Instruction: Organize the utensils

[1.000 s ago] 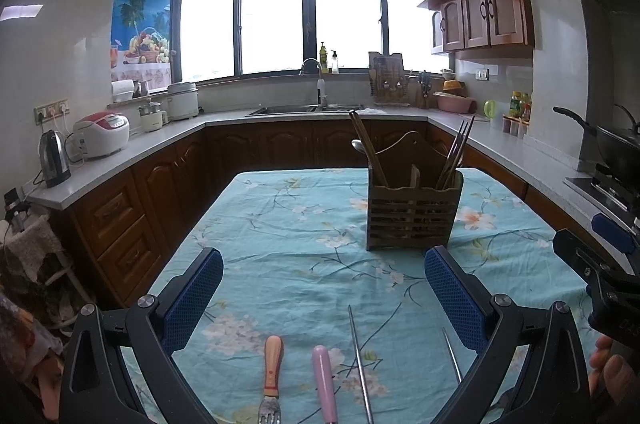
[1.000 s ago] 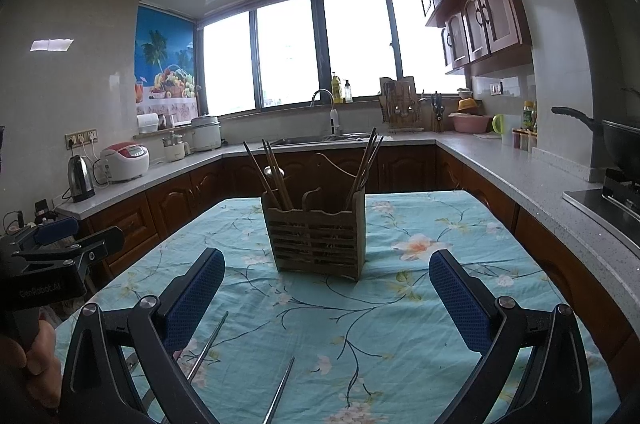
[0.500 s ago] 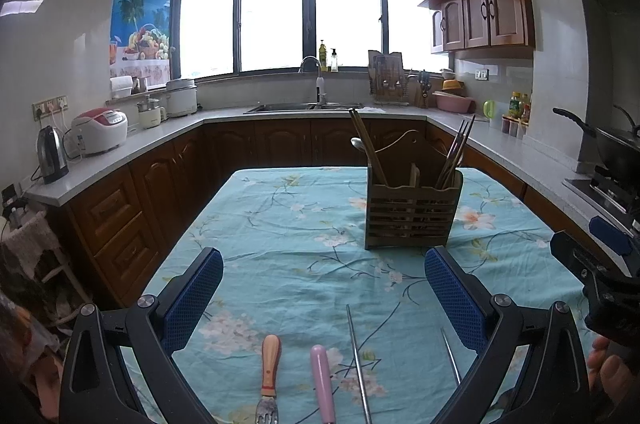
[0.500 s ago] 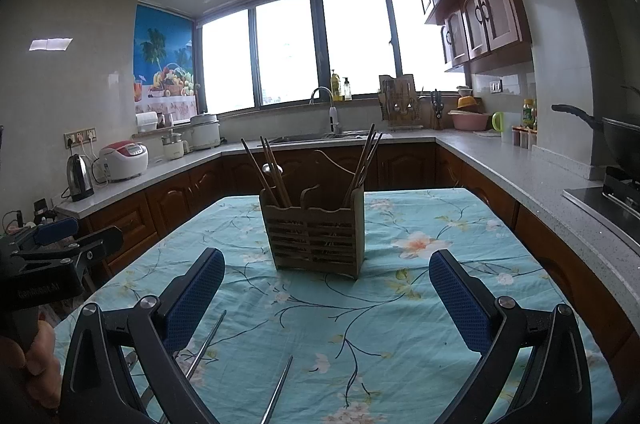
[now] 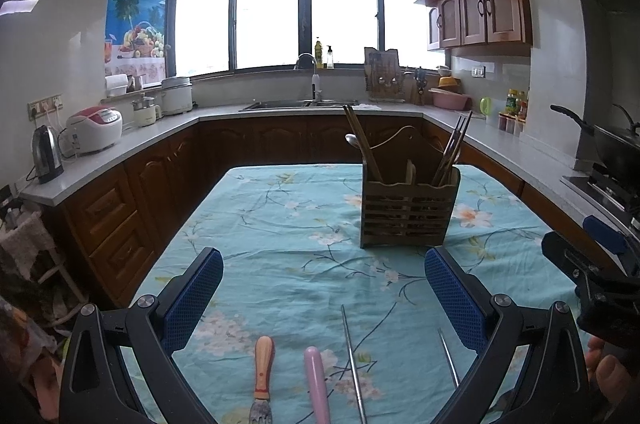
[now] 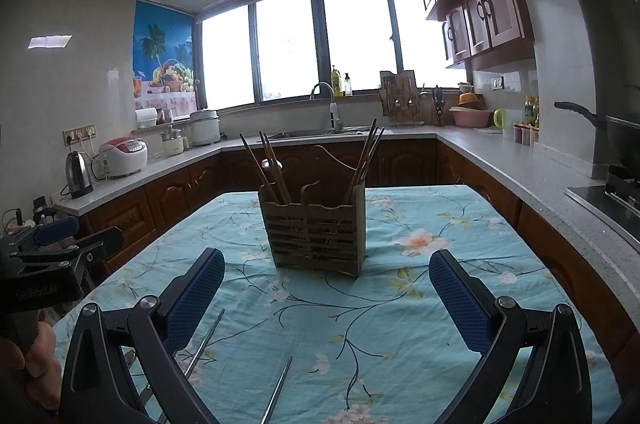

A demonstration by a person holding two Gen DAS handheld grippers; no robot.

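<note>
A slatted wooden utensil holder [image 5: 408,214] [image 6: 318,228] stands mid-table with several wooden chopsticks [image 5: 362,148] and a spoon in it. Below my left gripper [image 5: 322,290], which is open and empty, lie a fork with a wooden handle [image 5: 263,368], a pink-handled utensil [image 5: 316,380] and two metal chopsticks [image 5: 352,356] [image 5: 448,358]. My right gripper [image 6: 326,294] is open and empty too, above two metal chopsticks [image 6: 206,342] [image 6: 280,386]. Each gripper shows at the edge of the other's view.
The table wears a teal floral cloth [image 5: 288,224]. Brown cabinets and a grey counter [image 5: 120,148] run around it, with a kettle [image 5: 46,154], a rice cooker [image 5: 96,128], a sink [image 5: 300,102] and a pan on a stove [image 5: 612,144].
Both views have shifted only slightly; the holder sits a little lower and nearer in the right wrist view. Both grippers remain open and nothing has been picked up.
</note>
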